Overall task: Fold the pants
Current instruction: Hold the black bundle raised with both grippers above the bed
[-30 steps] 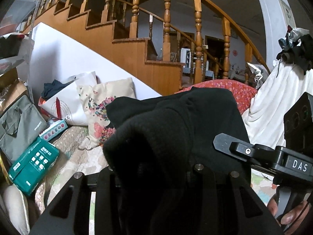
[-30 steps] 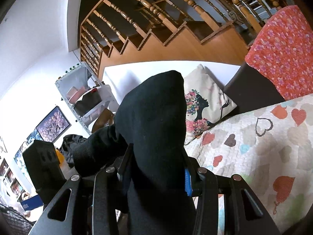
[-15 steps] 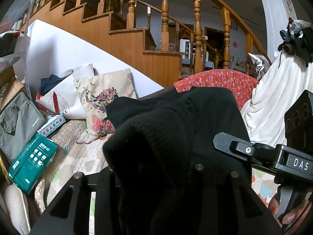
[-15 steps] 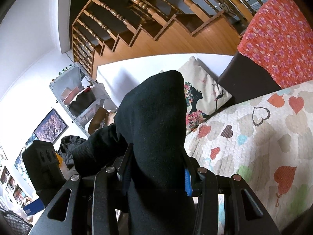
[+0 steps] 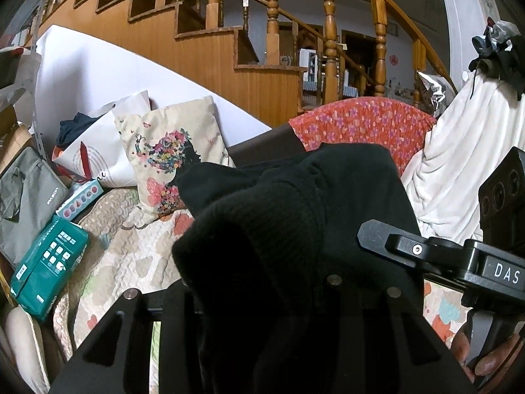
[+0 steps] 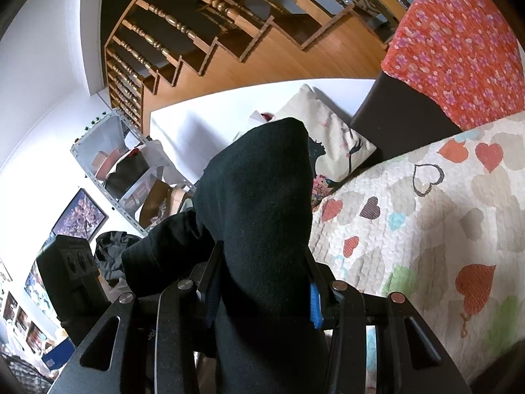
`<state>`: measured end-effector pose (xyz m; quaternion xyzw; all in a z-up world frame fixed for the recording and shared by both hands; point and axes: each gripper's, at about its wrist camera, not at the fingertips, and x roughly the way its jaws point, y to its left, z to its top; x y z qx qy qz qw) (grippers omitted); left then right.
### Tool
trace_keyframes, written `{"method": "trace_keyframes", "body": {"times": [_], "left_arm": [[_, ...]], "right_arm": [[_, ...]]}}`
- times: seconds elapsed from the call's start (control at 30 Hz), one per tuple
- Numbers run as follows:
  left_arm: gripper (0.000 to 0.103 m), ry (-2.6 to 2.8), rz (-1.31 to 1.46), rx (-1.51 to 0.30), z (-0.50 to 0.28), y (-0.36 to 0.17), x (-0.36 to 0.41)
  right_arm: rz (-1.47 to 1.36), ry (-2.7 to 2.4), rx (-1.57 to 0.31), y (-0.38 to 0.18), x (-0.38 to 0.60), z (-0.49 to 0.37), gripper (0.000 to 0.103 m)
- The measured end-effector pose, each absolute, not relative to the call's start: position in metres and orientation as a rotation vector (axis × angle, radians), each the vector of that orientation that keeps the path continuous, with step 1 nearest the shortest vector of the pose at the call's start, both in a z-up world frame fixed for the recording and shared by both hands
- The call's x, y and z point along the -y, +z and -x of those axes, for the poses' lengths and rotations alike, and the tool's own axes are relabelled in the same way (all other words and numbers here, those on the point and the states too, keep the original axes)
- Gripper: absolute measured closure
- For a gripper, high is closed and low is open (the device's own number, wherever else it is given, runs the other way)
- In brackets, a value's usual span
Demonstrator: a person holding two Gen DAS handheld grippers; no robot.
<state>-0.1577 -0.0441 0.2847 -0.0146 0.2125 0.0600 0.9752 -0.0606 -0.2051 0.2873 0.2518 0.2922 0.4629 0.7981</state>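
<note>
Black knit pants held up off the heart-print quilt

The pants [image 5: 295,229] are thick, black and ribbed in weave, bunched into soft humps rather than laid flat. In the left wrist view the fabric mounds up in a rounded fold with a flatter flap spreading behind it. In the right wrist view the cloth [image 6: 262,203] rises upright in a tall, hood-like peak, with a thicker rolled band hanging to its left.

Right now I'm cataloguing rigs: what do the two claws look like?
Both are matte black with slotted plates and round silver screws. The right claw has blue pads; its body in the left view carries a white DAS label. No sleeves visible.
</note>
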Motion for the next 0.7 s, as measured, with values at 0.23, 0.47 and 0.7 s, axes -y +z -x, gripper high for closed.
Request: {"method": "trace_keyframes", "body": {"times": [0.23,0.47,0.7], "left_arm": [[0.067,0.116,0.029,-0.461,0.146,0.276,0.046],[0.066,0.112,0.030,-0.500,0.134,0.266,0.048],[0.066,0.110,0.027,-0.535,0.120,0.257,0.051]], "right_arm": [[-0.552,0.979,-0.650,0.278,0.207,0.053,0.057],[-0.557,0.958,-0.681,0.266,0.208,0.044,0.057],[-0.564,0.941,-0.708,0.255,0.210,0.034,0.057]]}}
